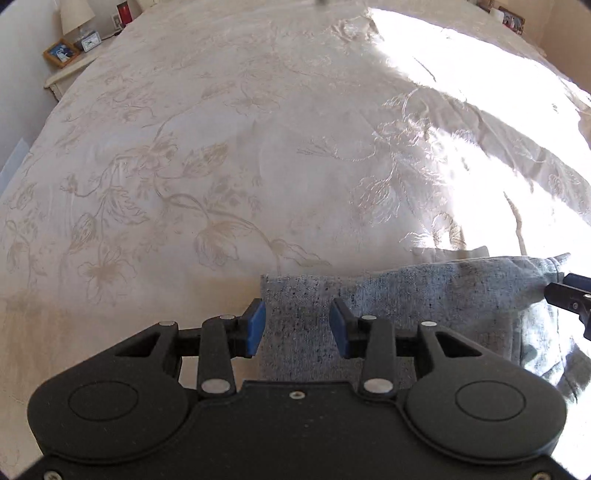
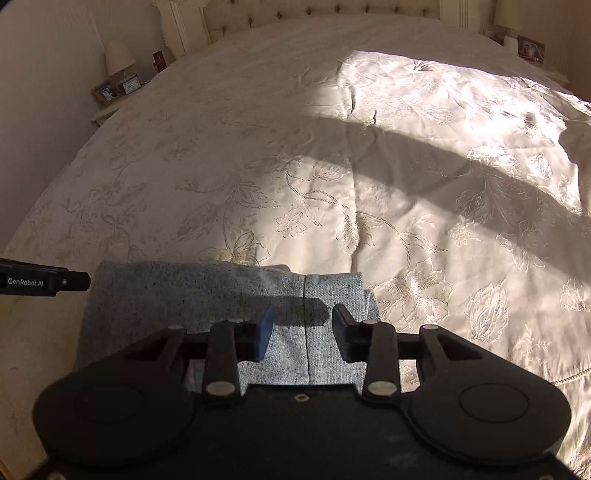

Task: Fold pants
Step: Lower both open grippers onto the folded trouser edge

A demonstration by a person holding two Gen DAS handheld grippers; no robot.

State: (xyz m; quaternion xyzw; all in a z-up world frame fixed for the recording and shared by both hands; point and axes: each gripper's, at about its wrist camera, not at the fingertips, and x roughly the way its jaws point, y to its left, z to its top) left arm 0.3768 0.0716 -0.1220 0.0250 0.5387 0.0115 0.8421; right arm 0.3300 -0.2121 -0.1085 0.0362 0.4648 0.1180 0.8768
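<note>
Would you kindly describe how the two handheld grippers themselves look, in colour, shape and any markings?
Both are matte black plastic. The left gripper and right gripper each have two rounded lobes, silver pivot pins, angular linkages and blue pads. White "GenRobot.AI" lettering shows on the left gripper's side in the right wrist view. No cables, hands or sleeves are visible.

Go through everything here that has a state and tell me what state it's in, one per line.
Pants: folded, lying on the bed.
Left hand-held gripper: open over the pants.
Right hand-held gripper: open over the pants.
Bedspread: spread out, slightly wrinkled.
Lamp: unlit, as far as shows.
</note>
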